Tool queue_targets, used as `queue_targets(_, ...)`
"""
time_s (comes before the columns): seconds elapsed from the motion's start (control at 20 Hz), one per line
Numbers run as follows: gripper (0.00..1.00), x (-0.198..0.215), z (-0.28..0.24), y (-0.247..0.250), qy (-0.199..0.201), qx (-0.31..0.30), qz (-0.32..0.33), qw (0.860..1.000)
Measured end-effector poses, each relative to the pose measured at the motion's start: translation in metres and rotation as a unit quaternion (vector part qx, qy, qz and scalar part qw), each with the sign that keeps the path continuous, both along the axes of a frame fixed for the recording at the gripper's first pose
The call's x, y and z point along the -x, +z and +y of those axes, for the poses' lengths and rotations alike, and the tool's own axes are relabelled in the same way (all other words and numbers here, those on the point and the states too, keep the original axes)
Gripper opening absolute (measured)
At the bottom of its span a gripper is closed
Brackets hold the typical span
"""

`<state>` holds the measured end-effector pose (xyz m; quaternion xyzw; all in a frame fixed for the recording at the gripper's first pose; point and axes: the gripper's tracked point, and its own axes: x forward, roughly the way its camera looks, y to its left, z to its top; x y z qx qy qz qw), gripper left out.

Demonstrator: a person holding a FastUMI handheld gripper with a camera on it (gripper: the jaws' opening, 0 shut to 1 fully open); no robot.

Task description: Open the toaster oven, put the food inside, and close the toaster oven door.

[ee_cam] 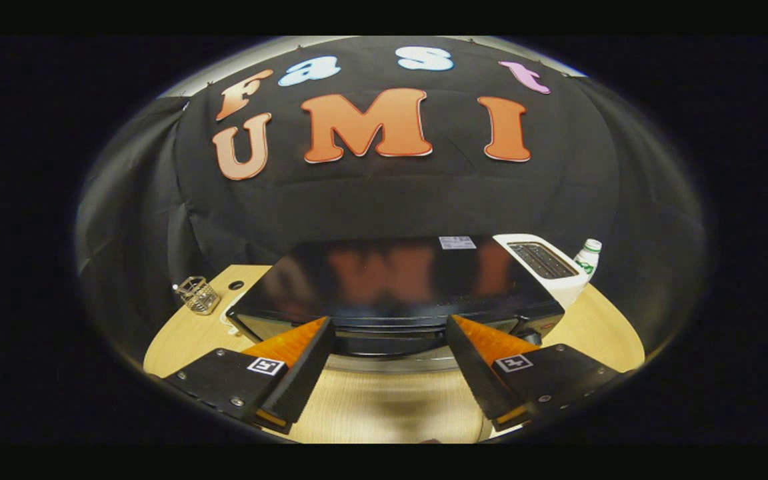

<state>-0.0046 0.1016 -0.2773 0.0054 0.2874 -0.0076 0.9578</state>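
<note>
Gripper [387, 347] hovered wide open and empty just before the oven [394, 283], fingertips flanking its top front edge; approaching this high, they risked missing the door handle.

A black cloth wall [384, 193] closes the booth well beyond the fingers, hanging in loose folds that gather more deeply on the left side. Above its top edge runs a thin strip of pale grey surface [237, 57], too narrow to tell what it is. A light wooden table [371, 407] with a smooth, pale grain spreads beneath and ahead of the fingers, its far edge curving away on both sides; a small dark round hole [236, 285] sits in its top ahead and to the left. Soft overhead light leaves a faint shadow on the wood between the fingers.
</note>
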Motion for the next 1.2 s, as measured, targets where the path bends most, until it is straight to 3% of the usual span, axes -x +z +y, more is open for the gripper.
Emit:
queue_targets(0.25, 0.83, 0.023, 0.01, 0.005, 0.026, 0.008, -0.015, 1.0)
queue_targets(0.7, 0.79, 0.098, 0.014, -0.017, 0.095, 0.024, 0.096, 0.991)
queue_targets(0.85, 0.79, 0.126, 0.016, -0.032, 0.119, 0.027, 0.157, 0.98)
queue_targets(1.0, 0.78, 0.149, 0.038, -0.046, 0.131, -0.033, 0.205, 0.969)
queue_targets(1.1, 0.72, 0.167, 0.051, -0.063, 0.141, -0.075, 0.263, 0.952)
queue_targets(1.15, 0.63, 0.174, 0.053, -0.068, 0.135, -0.091, 0.284, 0.945)
queue_targets(1.2, 0.62, 0.174, 0.055, -0.078, 0.125, -0.102, 0.298, 0.941)
